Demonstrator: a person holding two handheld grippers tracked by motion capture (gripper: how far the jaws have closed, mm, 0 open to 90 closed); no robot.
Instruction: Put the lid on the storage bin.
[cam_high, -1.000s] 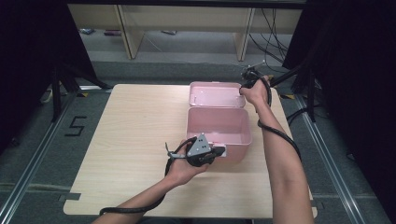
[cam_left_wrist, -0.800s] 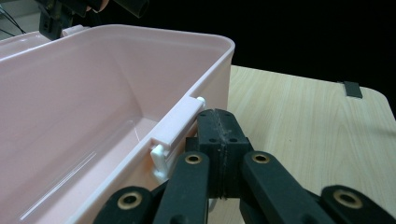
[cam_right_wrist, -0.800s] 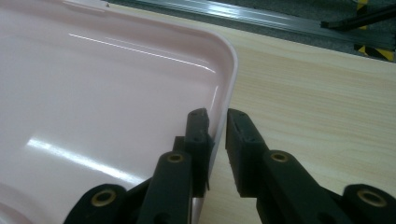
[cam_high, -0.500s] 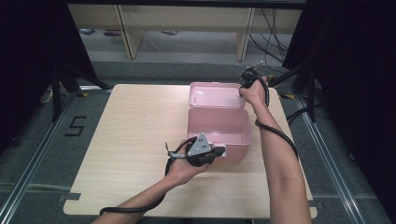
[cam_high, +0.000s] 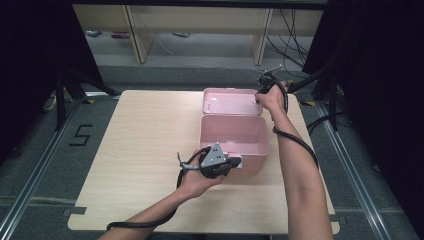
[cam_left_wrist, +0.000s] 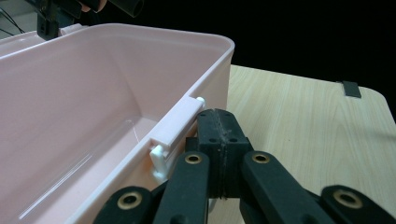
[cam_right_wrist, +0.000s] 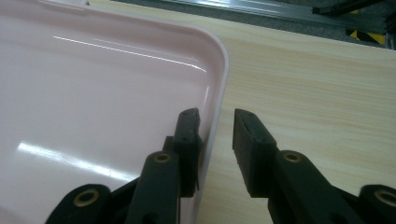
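Note:
A pink plastic box (cam_high: 256, 161) stands open right of the table's middle, and its lid (cam_high: 227, 102) lies back flat behind it. My left gripper (cam_high: 236, 163) is at the box's near wall. Its jaws are shut together (cam_left_wrist: 217, 122) right beside the white latch (cam_left_wrist: 175, 127), with nothing seen between them. My right gripper (cam_high: 261, 89) is at the lid's far right corner. Its jaws (cam_right_wrist: 217, 126) have just been opening and now straddle the lid's rim (cam_right_wrist: 219, 79), one pad inside the lid (cam_right_wrist: 93, 93), the other outside with a gap.
The box (cam_left_wrist: 93, 93) holds nothing. The light wood table (cam_high: 140, 140) has bare room to the left. Cables trail from both grippers along the forearms. Metal rails and dark stands flank the table; shelving stands behind it.

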